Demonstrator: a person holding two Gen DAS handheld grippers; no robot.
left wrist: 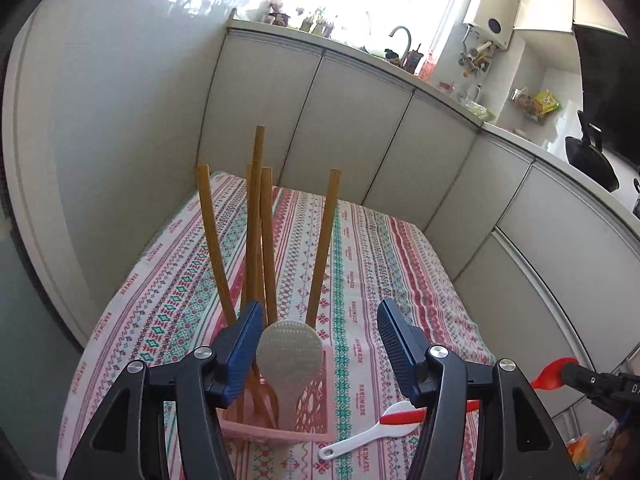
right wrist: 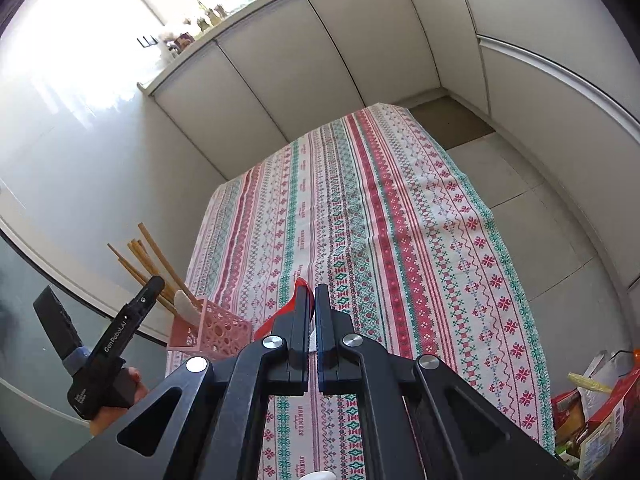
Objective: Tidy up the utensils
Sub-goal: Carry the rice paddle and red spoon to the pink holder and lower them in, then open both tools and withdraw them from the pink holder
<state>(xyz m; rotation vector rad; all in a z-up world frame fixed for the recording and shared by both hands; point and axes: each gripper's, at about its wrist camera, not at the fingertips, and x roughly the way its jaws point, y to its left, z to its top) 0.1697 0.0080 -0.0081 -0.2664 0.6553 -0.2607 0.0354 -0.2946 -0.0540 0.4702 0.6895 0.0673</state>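
Patterned tablecloth (left wrist: 360, 248), left hand-held gripper (left wrist: 320, 344) spread beside white rice paddle (left wrist: 290, 354), right hand-held gripper (right wrist: 312, 300) pinching red spoon (right wrist: 298, 296)

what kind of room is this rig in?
Most likely a home kitchen. A curved metal sink faucet stands on the counter under the bright window, a white wall-mounted water heater hangs beside it, and a black wok sits further along. Work happens on a table under a red-and-green patterned tablecloth.
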